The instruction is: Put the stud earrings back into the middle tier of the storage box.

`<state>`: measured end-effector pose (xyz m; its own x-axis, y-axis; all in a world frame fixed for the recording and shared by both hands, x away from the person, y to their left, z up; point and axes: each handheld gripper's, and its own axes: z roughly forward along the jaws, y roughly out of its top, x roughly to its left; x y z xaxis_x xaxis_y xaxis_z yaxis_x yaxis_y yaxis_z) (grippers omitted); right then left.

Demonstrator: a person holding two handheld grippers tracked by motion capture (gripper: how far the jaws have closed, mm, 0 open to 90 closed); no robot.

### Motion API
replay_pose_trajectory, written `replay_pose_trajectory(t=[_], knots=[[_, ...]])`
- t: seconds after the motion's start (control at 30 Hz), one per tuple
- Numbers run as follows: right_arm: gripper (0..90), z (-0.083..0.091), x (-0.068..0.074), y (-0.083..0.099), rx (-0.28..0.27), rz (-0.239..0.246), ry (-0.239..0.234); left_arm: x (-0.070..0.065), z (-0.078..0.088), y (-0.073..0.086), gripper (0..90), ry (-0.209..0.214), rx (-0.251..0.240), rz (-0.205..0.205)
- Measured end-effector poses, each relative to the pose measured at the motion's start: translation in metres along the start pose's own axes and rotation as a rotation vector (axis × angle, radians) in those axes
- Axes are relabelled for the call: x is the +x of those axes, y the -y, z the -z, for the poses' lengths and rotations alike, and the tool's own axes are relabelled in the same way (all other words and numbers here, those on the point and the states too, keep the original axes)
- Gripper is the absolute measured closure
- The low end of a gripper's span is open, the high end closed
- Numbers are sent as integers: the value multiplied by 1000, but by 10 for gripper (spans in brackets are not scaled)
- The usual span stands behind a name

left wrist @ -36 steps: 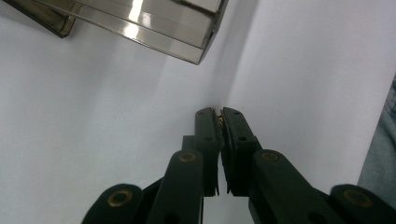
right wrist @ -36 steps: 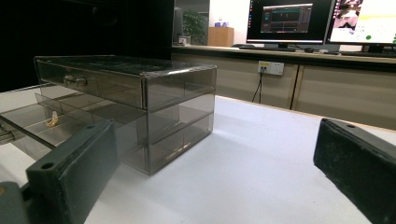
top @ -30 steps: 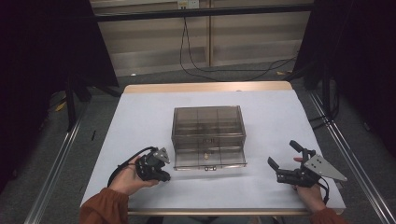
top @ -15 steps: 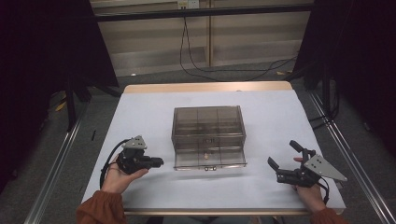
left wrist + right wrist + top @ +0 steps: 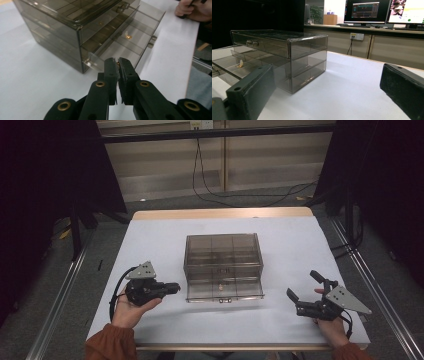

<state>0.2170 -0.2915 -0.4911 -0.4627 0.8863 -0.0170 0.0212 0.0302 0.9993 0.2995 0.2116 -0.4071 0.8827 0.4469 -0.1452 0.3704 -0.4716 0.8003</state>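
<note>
A smoky clear drawer box (image 5: 223, 257) stands mid-table, its bottom drawer (image 5: 225, 292) pulled out toward me. A small brass piece (image 5: 218, 287) lies in that drawer. My left gripper (image 5: 175, 286) is held just left of the drawer, pointing at it, jaws shut. In the left gripper view the tips (image 5: 118, 62) meet in front of the drawer's corner (image 5: 87, 62); a tiny pale glint sits between them, and I cannot tell what it is. My right gripper (image 5: 302, 285) rests at the table's front right, open and empty, its pads (image 5: 252, 90) wide apart facing the box (image 5: 287, 50).
The white table (image 5: 160, 245) has free room on all sides of the box. Metal rails run along both long edges, and cables lie on the floor behind. Monitors (image 5: 367, 11) stand on a counter beyond the table in the right gripper view.
My left hand has lifted and drawn a little left, away from the drawer front, with its jaws still shut. The right gripper and the box have not moved.
</note>
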Motion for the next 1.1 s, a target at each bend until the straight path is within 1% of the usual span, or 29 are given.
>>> replay_pose_trajectory(t=[0.03,0.07,0.1,0.13,0.23,0.27,0.43,0.5,0.53,0.57,0.67,0.77,0.9,0.97,1.03,1.07,1.1], knots=[[0,0,0,0,0,0,0,-1,-1,-1,857,-3,-9,-2],[0,0,0,0,0,1,0,-2,-1,-2,857,-8,-5,-8],[0,0,0,0,-1,1,1,-3,-2,-4,857,-2,-5,-6],[0,0,0,0,0,0,1,-4,-2,-5,857,-1,-19,-4],[0,0,0,0,0,-1,-1,-5,-3,-8,857,3,-31,1],[0,0,0,0,0,-1,-1,-6,-4,-13,857,8,-45,-1],[0,0,0,0,0,-1,-1,-12,-12,-24,857,18,-42,-26],[0,0,0,0,0,-1,-1,-14,-15,-29,857,30,-49,-27],[0,0,0,0,1,-1,-1,-15,-17,-31,857,32,-48,-38],[0,0,0,0,0,-2,-1,-16,-18,-33,857,38,-52,-39],[0,0,0,0,0,-1,-1,-18,-23,-39,857,43,-41,-55],[0,0,0,0,0,-2,-1,-21,-28,-43,857,56,-41,-64],[0,0,0,0,0,-4,0,-23,-34,-49,857,60,-43,-79],[0,0,0,0,1,-2,-2,-24,-37,-50,858,68,-42,-73],[0,0,0,0,1,-1,-2,-24,-41,-53,858,66,-24,-84],[0,0,0,0,-1,-1,-1,-24,-43,-55,857,73,-24,-85],[0,0,0,0,0,0,-3,-25,-44,-57,858,70,-17,-88]])
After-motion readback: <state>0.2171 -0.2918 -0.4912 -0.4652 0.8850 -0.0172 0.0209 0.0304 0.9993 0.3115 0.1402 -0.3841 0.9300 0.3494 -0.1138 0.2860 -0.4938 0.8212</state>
